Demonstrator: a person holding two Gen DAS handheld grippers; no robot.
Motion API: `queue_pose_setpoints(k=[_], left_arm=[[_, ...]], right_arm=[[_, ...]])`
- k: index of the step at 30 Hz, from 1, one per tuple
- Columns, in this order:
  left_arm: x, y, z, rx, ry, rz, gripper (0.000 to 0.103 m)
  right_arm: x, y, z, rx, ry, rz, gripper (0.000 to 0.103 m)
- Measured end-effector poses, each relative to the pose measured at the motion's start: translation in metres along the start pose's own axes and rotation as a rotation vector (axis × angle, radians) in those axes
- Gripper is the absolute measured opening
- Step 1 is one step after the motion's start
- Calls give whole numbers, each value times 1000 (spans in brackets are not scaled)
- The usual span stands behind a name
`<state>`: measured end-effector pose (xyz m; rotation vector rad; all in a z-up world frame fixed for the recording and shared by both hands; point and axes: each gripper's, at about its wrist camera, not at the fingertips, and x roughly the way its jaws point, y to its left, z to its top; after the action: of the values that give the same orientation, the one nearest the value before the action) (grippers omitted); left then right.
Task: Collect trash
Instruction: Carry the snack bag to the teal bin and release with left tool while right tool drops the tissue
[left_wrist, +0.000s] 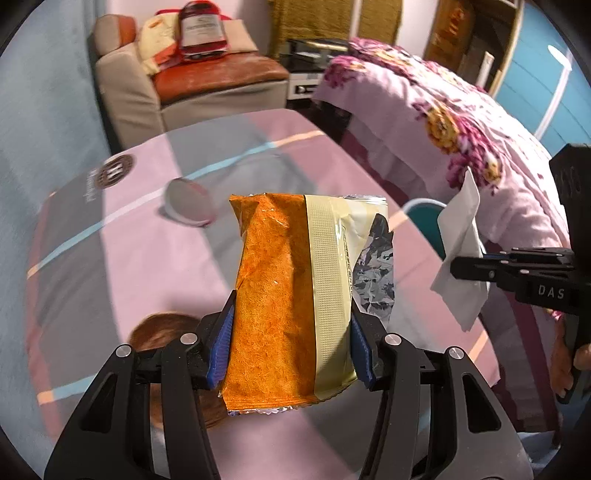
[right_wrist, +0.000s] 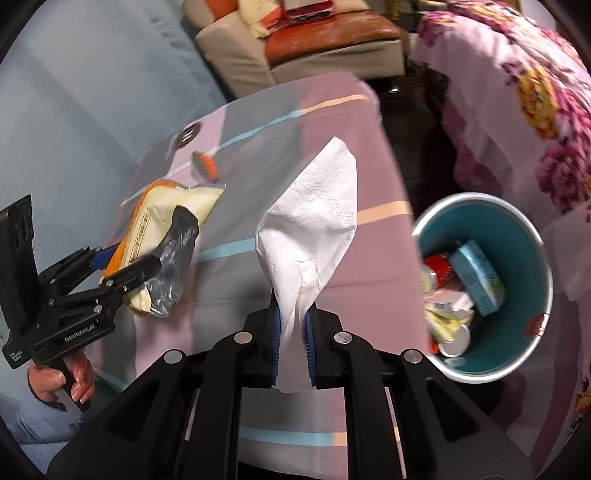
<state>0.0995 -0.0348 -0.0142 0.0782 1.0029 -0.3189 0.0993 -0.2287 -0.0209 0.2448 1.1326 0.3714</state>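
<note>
Carry step, looks like; snack wrapper (left_wrist: 291, 295) is clamped in the left gripper (left_wrist: 291, 347), tissue (right_wrist: 314, 229) pinched in the right gripper (right_wrist: 294, 347); both probably get released over the bin (right_wrist: 517, 332) next.

Left hand-held gripper (left_wrist: 291, 343) clamps an orange snack bag (left_wrist: 288, 295) between its blue pads (left_wrist: 221, 347), bag upright, torn silver foil showing on its right side. Right hand-held gripper (left_wrist: 458, 267) enters from the right edge, pinching a white tissue (left_wrist: 461, 243); a hand (left_wrist: 580, 358) grips its handle. Below: table (left_wrist: 147, 258) with pink, grey and blue striped cloth, a small round lid-like item (left_wrist: 190, 201) on it, blurred. Teal bin rim (left_wrist: 424, 218) just behind the tissue. Armchair (left_wrist: 207, 77) and floral quilt (left_wrist: 461, 122) in the background.
</note>
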Motion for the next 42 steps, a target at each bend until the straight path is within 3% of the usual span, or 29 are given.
queue_pose_setpoints(k=[16, 38, 40, 42], left_arm=[[46, -105, 34, 149, 60, -84, 54], [116, -208, 51, 299, 138, -167, 56], [120, -213, 52, 300, 142, -181, 57], [124, -218, 52, 299, 147, -194, 68]], right_arm=[[-53, -124, -21, 218, -122, -86, 12], [-84, -189, -32, 311, -168, -133, 14], [-84, -193, -30, 315, -163, -140, 14], [-85, -196, -30, 319, -159, -144, 14]])
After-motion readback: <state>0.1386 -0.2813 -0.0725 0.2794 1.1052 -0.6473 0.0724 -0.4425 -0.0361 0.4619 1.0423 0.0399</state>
